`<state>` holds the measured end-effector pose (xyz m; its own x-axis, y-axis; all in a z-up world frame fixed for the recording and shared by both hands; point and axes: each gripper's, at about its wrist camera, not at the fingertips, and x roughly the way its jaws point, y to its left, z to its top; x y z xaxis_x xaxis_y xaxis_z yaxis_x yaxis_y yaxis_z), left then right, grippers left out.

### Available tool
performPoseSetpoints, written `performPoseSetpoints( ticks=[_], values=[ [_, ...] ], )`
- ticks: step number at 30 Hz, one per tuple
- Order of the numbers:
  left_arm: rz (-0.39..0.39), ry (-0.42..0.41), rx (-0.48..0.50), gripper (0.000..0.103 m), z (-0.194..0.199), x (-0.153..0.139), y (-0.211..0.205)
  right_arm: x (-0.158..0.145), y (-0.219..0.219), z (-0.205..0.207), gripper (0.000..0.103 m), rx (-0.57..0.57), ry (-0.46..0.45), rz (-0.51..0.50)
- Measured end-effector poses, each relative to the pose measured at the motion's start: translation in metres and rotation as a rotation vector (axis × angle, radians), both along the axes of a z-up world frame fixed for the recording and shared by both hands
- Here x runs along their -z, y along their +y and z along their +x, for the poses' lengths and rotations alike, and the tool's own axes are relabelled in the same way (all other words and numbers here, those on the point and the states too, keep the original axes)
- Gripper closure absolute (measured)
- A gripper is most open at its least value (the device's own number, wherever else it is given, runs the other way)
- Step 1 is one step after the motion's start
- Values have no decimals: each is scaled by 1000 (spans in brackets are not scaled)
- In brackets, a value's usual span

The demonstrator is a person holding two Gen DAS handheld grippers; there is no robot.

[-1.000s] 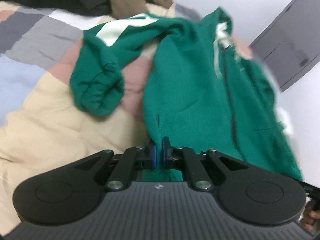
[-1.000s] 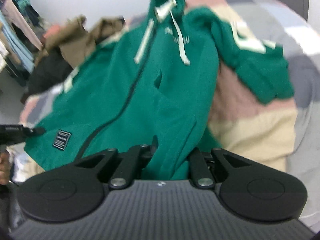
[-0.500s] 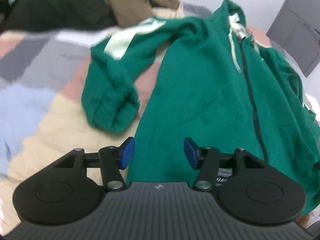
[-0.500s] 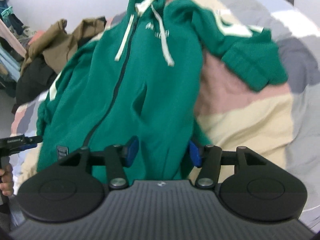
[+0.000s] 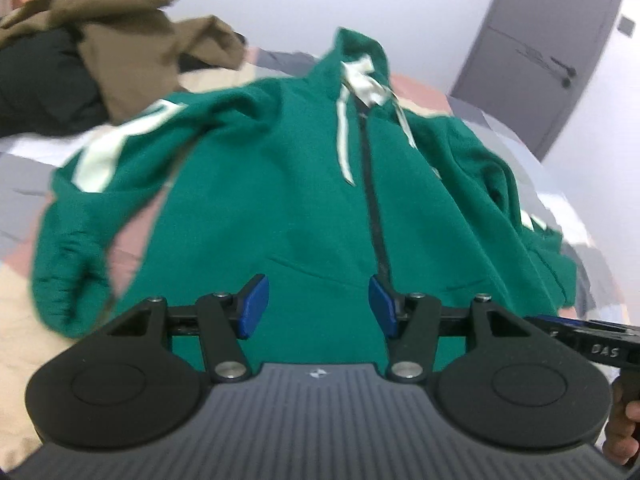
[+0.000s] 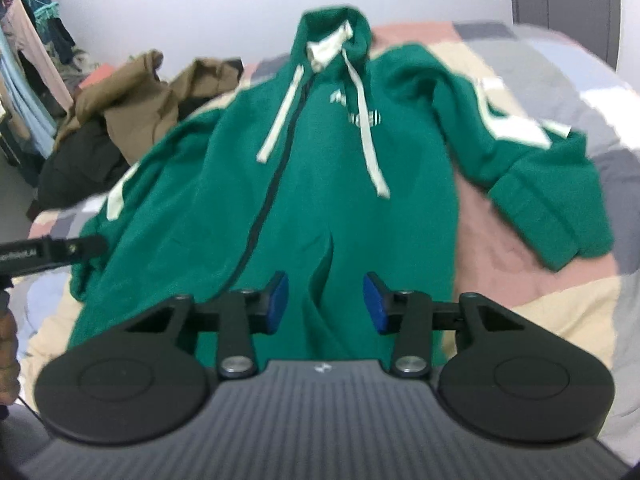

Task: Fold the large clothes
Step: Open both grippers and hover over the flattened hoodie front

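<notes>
A green zip hoodie point(image 5: 280, 200) lies front up on the patchwork bed cover point(image 5: 24, 344), hood at the far end, hem toward me. Its sleeves point(image 5: 72, 260) point(image 6: 552, 208) are bent out to either side. My left gripper point(image 5: 318, 306) hovers open over the hem just left of the zipper point(image 5: 374, 200), with nothing pinched. My right gripper point(image 6: 326, 302) is above the hem right of the zipper; its jaws are closing, with hoodie point(image 6: 320, 184) fabric below the gap and the pads point(image 6: 278, 298) clear of it. Each gripper shows at the edge of the other's view point(image 5: 580, 336) point(image 6: 52, 254).
A brown garment point(image 5: 132, 52) and a dark one point(image 5: 36, 92) are heaped at the bed's far left. A grey door point(image 5: 540, 60) stands behind on the right, hanging clothes point(image 6: 28, 60) at the far left. The person's hands point(image 5: 624, 432) point(image 6: 8, 352) show at the frame edges.
Both grippers let go of the hem and opened, and the hoodie now lies flat. The left gripper swung right toward the zipper. The right jaws are narrower than half a second ago.
</notes>
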<state>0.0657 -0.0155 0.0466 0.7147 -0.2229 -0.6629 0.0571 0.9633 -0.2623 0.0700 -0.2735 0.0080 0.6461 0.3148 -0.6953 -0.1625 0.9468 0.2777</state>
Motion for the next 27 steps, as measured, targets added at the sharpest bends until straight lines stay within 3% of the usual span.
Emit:
performPoseSetpoints(
  ticks=[5,16,19,23,27],
  values=[
    [35,16,48,42,17,34,-25,28,-1,9,62,-1,52,-37],
    [104,47,68,42,52,83,-29,68,0,31,62,20,140,-68],
    [145,40,67,42,54,87,-34,69,5,34,62,12,137,-90],
    [134,58,61,42,56,92,-34,64,11,31,61,-4,115,-122],
    [132,61,61,42,56,94,-35,51,3,29,60,7,81,-89]
  ],
)
